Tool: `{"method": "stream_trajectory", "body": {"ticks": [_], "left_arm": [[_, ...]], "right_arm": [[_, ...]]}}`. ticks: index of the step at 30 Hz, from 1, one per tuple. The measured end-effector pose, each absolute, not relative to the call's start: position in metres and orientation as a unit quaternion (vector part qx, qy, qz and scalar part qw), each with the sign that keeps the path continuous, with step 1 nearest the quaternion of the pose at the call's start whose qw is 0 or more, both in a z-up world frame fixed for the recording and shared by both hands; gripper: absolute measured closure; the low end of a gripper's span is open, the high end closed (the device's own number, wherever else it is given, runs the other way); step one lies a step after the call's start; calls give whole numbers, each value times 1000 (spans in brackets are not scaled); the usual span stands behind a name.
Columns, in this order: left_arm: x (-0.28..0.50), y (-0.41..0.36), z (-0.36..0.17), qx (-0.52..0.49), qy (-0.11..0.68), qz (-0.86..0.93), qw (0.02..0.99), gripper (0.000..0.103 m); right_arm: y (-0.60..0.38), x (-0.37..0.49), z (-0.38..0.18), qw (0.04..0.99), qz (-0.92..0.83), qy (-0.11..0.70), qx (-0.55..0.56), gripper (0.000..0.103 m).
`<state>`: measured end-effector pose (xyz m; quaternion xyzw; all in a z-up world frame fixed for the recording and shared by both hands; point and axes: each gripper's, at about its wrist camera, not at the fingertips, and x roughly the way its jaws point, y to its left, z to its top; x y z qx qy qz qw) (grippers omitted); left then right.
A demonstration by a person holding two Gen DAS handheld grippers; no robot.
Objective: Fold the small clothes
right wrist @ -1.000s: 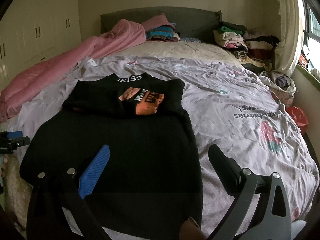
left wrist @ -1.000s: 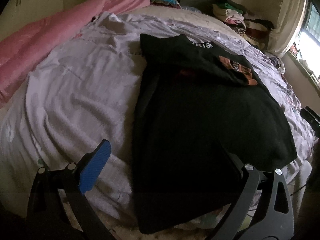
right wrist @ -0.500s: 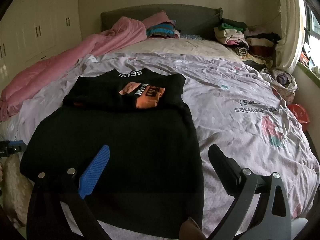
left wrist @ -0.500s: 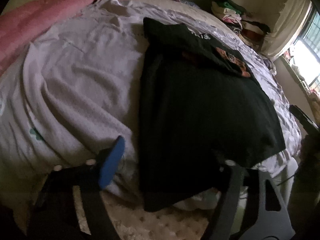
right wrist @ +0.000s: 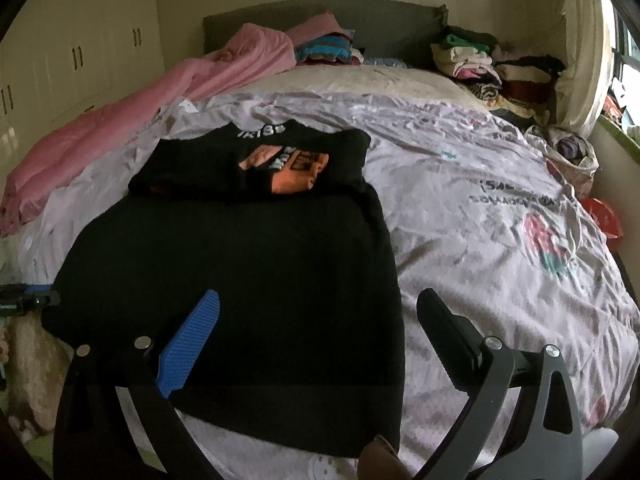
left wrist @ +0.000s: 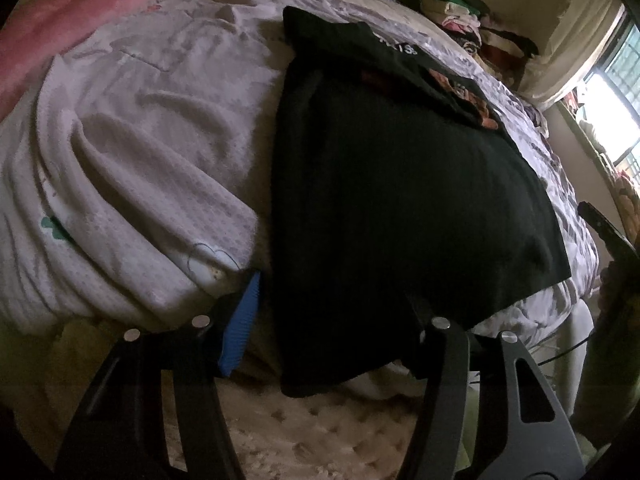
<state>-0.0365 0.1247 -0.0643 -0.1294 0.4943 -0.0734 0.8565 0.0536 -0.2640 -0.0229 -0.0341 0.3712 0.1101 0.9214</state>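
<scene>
While left gripper [left wrist: 332, 312] jaws close around black shirt [left wrist: 400, 184] hem, pads not yet pressing, right gripper [right wrist: 316, 332] hovers released.

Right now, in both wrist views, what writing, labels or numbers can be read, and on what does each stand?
"IKISS", roughly: white letters at the neck of the black folded garment; only partly legible.
Dark letters on the orange print on that garment: too folded to read.
Dark lettering on the pale lilac printed bedsheet: upside down, blurred, unreadable.
No numbers or brand labels elsewhere.
</scene>
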Motion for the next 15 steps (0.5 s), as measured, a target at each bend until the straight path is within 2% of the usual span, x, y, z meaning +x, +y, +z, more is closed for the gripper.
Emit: {"method": "stream_trajectory", "body": {"ticks": [4,11,15], "left_arm": [[-39,123,-68,-137,495,-81,854,53],[-44,126,-73,-140,498,-80,852,63],[-43,129,-78,-147,500,-78,850,63]], "right_arm": [[-269,48,-30,913,125,387,-26,5],[-276,38,-45,891,155,425,-21,5],[-284,34,-56,878,163,449,-3,5]]}}
